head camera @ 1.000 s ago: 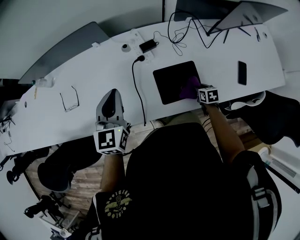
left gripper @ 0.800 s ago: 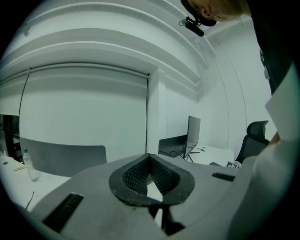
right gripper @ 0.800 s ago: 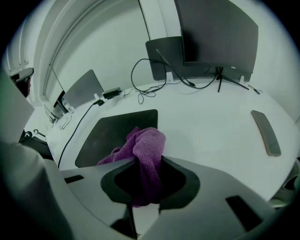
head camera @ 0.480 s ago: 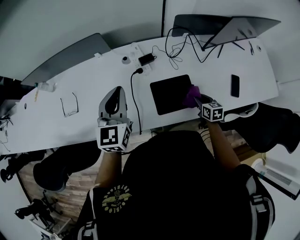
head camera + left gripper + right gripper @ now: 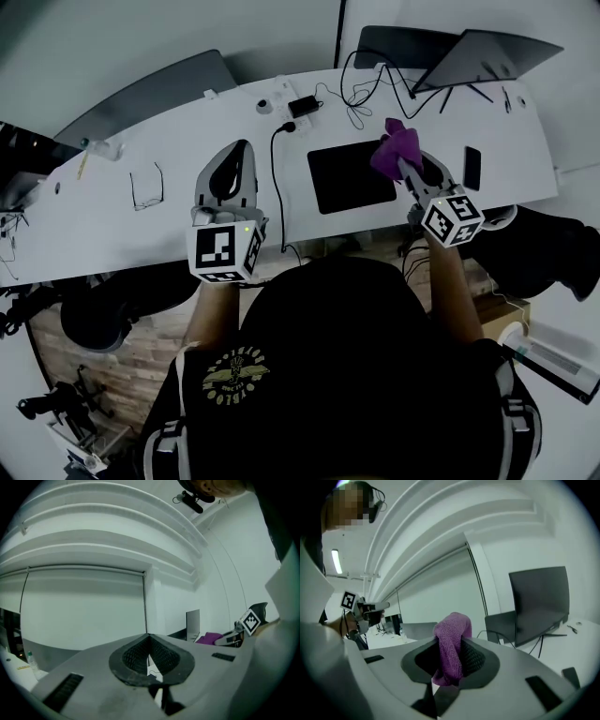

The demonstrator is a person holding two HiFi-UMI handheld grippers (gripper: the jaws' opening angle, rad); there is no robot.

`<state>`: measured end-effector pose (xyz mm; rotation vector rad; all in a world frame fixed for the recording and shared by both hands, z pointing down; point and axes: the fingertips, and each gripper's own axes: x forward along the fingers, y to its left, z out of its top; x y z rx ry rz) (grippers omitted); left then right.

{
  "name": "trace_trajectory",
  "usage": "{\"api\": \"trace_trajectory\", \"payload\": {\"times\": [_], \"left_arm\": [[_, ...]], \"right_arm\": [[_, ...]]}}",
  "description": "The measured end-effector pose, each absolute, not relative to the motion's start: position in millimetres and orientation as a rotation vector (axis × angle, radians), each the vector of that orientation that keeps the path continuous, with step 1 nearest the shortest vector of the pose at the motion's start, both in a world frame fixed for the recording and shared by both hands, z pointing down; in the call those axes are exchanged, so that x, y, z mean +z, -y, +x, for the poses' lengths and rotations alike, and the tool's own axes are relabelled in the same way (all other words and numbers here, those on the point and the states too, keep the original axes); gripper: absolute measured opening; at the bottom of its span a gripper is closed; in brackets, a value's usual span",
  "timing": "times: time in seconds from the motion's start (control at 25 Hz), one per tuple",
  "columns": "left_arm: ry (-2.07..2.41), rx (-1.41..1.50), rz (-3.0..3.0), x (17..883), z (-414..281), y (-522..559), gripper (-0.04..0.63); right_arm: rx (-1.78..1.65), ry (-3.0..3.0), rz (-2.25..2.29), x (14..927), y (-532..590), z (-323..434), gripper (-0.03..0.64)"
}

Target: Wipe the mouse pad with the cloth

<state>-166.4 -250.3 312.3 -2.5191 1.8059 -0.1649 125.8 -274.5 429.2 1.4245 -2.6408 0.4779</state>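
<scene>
Jaws of the left gripper sat pressed together with nothing between them, at centre-left of the head view, over the white desk. At centre-right, the right gripper pinched the purple cloth — a bunched wad standing up out of its jaws — by the upper right corner of the black mouse pad; whether it touched the pad could not be judged. Glasses lay to the left, and a phone lay right of the pad. Farther up, tangled cables ran toward a dark screen at the upper right.
</scene>
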Motion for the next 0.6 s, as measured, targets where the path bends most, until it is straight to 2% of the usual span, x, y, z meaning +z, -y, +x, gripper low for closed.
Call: {"api": "trace_trajectory", "payload": {"times": [0.32, 0.6], "left_arm": [[-1.748, -0.059, -2.496, 258.8, -162.6, 221.2, 0.002], [-1.743, -0.056, -2.475, 247.0, -167.9, 190.3, 0.002]], "right_arm": [[0.122, 2.769, 1.500, 292.8, 238.6, 121.6, 0.089], [0.007, 2.810, 1.524, 253.8, 214.0, 120.8, 0.087]]}}
